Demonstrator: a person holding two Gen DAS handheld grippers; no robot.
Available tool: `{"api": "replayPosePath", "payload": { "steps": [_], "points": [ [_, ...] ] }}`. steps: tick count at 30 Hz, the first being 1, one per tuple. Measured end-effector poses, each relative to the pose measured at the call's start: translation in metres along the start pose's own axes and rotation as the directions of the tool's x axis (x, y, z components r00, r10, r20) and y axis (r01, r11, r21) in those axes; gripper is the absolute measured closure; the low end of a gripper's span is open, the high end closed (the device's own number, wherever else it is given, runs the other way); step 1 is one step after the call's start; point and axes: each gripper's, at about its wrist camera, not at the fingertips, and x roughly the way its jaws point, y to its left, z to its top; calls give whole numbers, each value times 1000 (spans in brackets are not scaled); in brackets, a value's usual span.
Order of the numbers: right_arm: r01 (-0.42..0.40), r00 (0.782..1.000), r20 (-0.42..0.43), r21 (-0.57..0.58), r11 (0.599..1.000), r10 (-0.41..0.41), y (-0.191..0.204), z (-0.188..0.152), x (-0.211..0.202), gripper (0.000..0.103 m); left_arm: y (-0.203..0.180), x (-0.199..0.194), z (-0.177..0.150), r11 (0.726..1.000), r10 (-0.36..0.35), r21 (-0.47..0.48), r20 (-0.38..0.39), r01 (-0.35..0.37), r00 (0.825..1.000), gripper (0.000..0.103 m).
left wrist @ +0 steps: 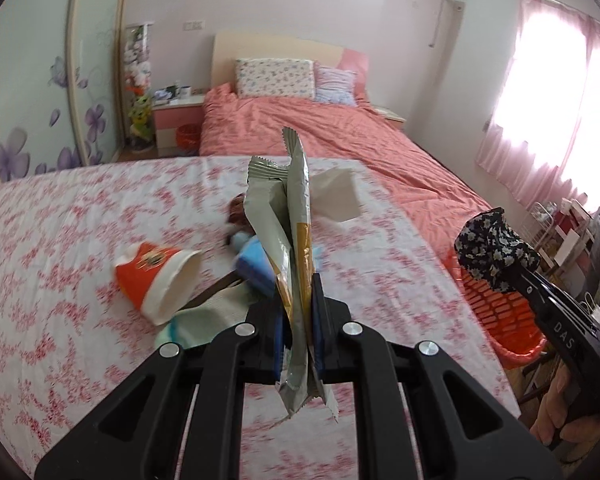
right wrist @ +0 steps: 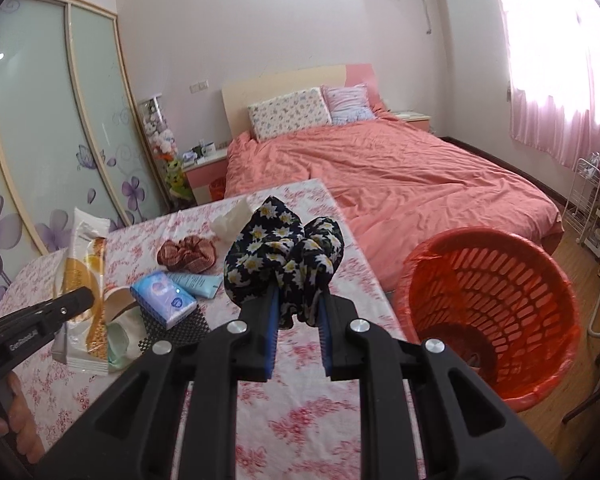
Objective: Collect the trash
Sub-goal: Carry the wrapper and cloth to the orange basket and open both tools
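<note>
Floral worktop (right wrist: pixel 312 420) by the bed: left gripper (left wrist: pixel 296 320) jaws clamp a snack wrapper (left wrist: pixel 296 216), right gripper (right wrist: pixel 298 312) jaws hold a daisy-print scrunchie (right wrist: pixel 284 256); next, I judge, carry the wrapper to the orange basket (right wrist: pixel 496 292)

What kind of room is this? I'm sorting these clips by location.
Most likely a home bedroom: a made bed with pillows, a bedside cabinet, and a sliding-door wardrobe with flower decals.

Bright daylight from the curtained window (left wrist: pixel 556 92), blown out to white glare in both views. Soft, faint shadows under items on the desk (left wrist: pixel 60 240). Motion blur on desk cloth and cup (left wrist: pixel 156 280) in left view. Strong fisheye bending, dark vignette at corners.
</note>
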Motion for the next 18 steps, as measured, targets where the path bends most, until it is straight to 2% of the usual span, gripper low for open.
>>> {"api": "replayPosePath", "payload": {
  "steps": [18],
  "points": [
    [112,989,89,105,988,-121,-74,4,-41,85,-100,18,14,978,-156,140,-6,155,988,91]
  ]
}}
